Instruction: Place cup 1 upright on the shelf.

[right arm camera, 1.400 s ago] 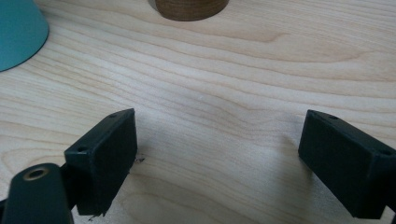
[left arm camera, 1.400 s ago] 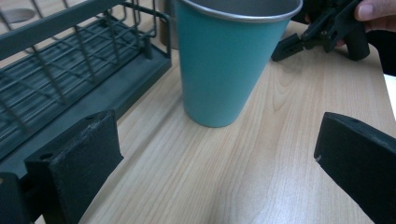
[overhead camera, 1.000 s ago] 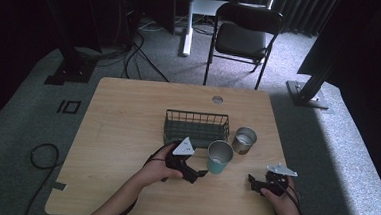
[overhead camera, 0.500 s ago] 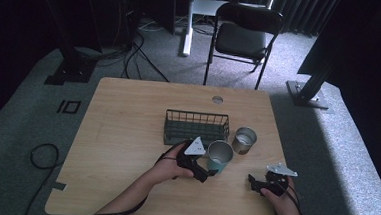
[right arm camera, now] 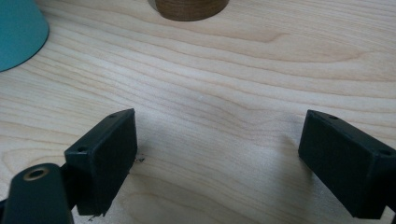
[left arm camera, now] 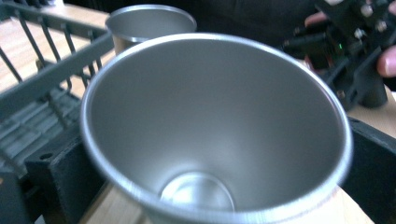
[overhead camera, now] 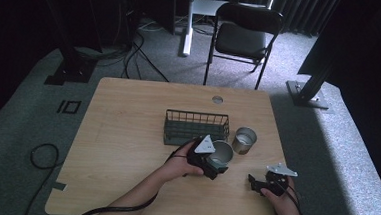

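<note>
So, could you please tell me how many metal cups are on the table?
2. One metal cup sits between the left tongs, just in front of the wire basket. The other cup stands to the basket's right. None seems hidden.

Probably a lab or studio: dark curtains (overhead camera: 304, 9), floor cables (overhead camera: 142, 49), folding chair (overhead camera: 243, 38), carpet (overhead camera: 22, 122).

Wire basket (overhead camera: 196, 128) mid-table (overhead camera: 127, 133), one cup (overhead camera: 244, 140) right of it, another cup (overhead camera: 220, 155) just before it
</note>
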Tool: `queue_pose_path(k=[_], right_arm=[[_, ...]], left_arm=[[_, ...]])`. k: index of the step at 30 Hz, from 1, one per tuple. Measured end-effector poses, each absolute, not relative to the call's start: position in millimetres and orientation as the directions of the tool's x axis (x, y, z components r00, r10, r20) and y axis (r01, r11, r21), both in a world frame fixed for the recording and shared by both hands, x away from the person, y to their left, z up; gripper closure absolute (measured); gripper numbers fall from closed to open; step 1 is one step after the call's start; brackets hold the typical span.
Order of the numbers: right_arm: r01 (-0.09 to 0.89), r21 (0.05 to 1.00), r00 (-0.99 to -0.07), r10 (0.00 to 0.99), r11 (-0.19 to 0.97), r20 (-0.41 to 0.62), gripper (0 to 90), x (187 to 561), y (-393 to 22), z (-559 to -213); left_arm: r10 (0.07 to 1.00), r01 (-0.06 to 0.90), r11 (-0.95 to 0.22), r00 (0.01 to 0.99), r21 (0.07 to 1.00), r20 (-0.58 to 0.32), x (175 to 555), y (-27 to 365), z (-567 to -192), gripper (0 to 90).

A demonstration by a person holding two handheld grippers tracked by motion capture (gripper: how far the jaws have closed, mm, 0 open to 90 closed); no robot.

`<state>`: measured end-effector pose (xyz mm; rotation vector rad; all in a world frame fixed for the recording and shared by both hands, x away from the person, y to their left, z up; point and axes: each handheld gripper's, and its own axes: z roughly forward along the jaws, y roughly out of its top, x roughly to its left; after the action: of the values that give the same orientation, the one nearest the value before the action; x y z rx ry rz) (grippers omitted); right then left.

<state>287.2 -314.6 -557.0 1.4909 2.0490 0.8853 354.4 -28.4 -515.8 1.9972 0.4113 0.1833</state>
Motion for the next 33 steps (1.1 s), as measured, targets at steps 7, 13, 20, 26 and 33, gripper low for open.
queue_pose_path(k=[7, 13, 20, 26, 33], right_arm=[[0.659, 0.723, -0.312, 0.950, 0.208, 0.011, 11.3, 287, -315, -557], [0.658, 0.723, -0.313, 0.950, 0.210, 0.010, 11.3, 287, -315, -557], [0.659, 0.723, -0.312, 0.950, 0.208, 0.011, 11.3, 287, -315, -557], [0.657, 0.724, -0.314, 0.949, 0.211, 0.008, 11.3, 287, -315, -557], [0.658, 0.724, -0.313, 0.950, 0.210, 0.010, 11.3, 287, -315, -557]], left_arm=[[0.373, 0.193, -0.365, 0.927, 0.911, -0.047, 354, -35, -518, 6.5], [0.367, 0.177, -0.376, 0.930, 0.910, -0.029, 354, -39, -518, 13.4], [0.378, 0.200, -0.357, 0.924, 0.912, -0.055, 352, -37, -514, 13.5], [0.393, 0.218, -0.333, 0.917, 0.918, -0.075, 353, -32, -507, 13.5], [0.395, 0.201, -0.319, 0.916, 0.926, -0.063, 351, -26, -493, 13.6]])
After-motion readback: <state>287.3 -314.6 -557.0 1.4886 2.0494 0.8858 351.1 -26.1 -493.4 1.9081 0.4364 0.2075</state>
